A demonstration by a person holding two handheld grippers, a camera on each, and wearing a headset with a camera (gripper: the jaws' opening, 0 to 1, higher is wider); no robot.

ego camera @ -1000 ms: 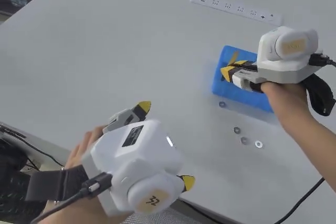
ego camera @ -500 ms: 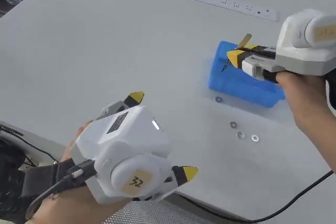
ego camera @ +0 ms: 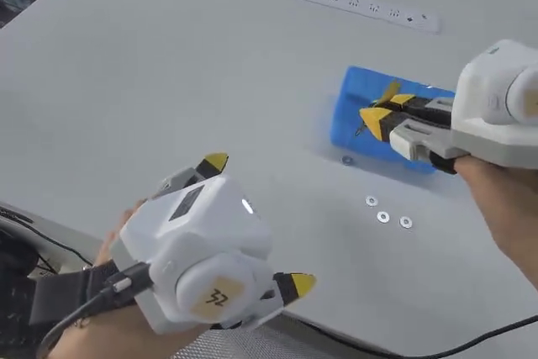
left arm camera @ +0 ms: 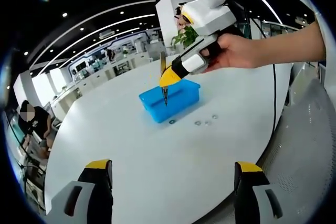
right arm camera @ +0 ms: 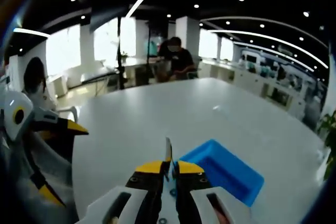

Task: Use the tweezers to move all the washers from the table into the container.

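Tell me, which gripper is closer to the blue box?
Right. The right gripper, shut on the tweezers, hangs just over the blue box. The left gripper is open, back at the table's near edge, well apart from it.

White boxy left tongs [ego camera: 257,223] and right tongs [ego camera: 376,115], yellow-tipped; black cable [ego camera: 92,313], black wrist strap [ego camera: 60,302], sticker [ego camera: 217,296] marked 32.

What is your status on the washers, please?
Left gripper open, low at the table edge. Right gripper shut on tweezers, tips above the container. Four washers on the table beside it. Power strip well apart.
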